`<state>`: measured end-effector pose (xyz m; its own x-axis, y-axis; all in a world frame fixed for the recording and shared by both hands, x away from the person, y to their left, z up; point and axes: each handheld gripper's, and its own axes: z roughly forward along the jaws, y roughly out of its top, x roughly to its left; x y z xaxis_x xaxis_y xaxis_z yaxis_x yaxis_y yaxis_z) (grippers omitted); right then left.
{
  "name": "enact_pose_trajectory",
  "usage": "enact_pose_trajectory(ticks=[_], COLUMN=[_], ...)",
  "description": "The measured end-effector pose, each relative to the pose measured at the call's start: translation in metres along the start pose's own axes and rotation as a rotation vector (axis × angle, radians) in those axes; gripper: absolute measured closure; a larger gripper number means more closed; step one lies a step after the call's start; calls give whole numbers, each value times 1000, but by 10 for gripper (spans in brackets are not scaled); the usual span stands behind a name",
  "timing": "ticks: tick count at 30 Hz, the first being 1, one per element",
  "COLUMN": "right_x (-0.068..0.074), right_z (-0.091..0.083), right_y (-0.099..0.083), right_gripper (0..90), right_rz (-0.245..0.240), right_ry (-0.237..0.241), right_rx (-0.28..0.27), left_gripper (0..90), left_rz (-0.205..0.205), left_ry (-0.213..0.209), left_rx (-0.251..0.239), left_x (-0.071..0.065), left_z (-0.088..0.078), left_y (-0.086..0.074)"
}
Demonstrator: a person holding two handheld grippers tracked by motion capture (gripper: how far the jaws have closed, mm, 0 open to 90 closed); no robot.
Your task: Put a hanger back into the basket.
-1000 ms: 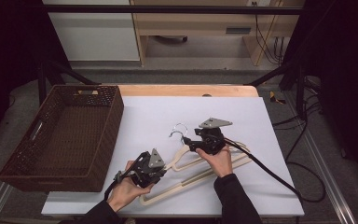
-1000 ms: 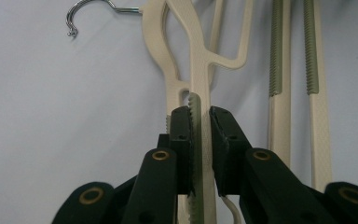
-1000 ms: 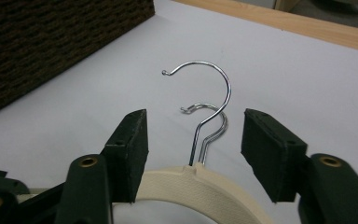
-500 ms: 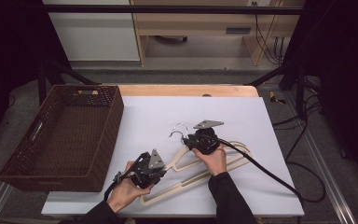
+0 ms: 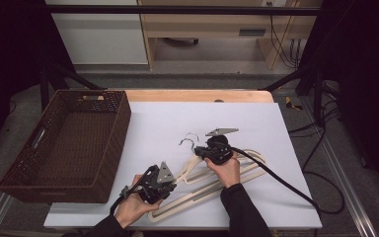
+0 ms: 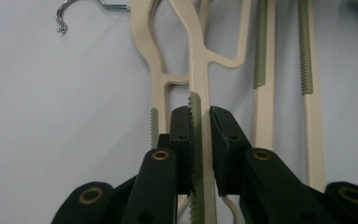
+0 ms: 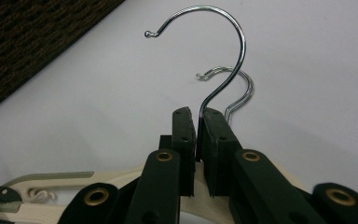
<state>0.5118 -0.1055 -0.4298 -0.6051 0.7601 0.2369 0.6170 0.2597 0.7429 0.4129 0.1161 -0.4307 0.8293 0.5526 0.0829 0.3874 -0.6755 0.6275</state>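
Surface: white table [image 5: 296,128] | left: wicker basket [image 5: 64,143] | room: dark

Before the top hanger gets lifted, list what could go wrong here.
1. The right gripper pinches only the thin wire hook; it could twist or slip.
2. The left gripper clamps one arm of the top hanger, and a second hanger lies right against it; it may snag and drag along.

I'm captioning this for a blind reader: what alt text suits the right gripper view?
The right gripper has its two black jaws shut on the stem of a chrome hanger hook above a white table. A second hook lies just behind.
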Motion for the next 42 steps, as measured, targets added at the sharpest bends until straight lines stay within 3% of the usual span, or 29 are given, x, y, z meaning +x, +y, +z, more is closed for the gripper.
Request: enact_pose_trajectory(ticks=[1, 4, 6, 11, 13, 15, 19, 22, 27, 31, 35, 39, 42], right_x=[2, 7, 11, 19, 22, 25, 29, 31, 35, 37, 38, 40, 42], right_z=[-2, -8, -13, -27, -32, -36, -44, -49, -54, -55, -59, -67, -74], right_y=[-1, -3, -4, -5, -7, -8, -12, -14, -16, -18, -18, -20, -20], right_gripper=[886, 891, 892, 893, 893, 892, 892, 891, 891, 890, 889, 880, 847], right_rz=[0, 2, -4, -21, -37, -58, -89, -104, -125, -140, -145, -165, -159], right_ry=[-1, 9, 0, 6, 5, 9, 15, 18, 31, 34, 42, 46, 62], right_rx=[-9, -40, -58, -88, -99, -114, -134, -150, -169, -180, -175, -199, -214], left_gripper=[789, 783, 780, 588, 481, 430, 402, 403, 467, 622, 787, 824, 845], left_rz=[6, 11, -1, -37, -57, -65, -88, -69, -56, -90, -126, -161, -184], left_ry=[0, -5, -30, -78, -81, -98, -147, -165, -184, -205, -234, -244, -280], left_rx=[5, 11, -7, -81, -117, -150, -180, -161, -126, -131, -154, -183, -207], left_x=[0, -2, -1, 7, 10, 14, 18, 16, 11, 11, 11, 10, 8], left_z=[0, 0, -2, -14, -17, -19, -17, -6, 12, 21, 21, 16, 12], left_y=[-1, -5, -5, 1, 5, 12, 25, 37, 49, 53, 52, 51, 51])
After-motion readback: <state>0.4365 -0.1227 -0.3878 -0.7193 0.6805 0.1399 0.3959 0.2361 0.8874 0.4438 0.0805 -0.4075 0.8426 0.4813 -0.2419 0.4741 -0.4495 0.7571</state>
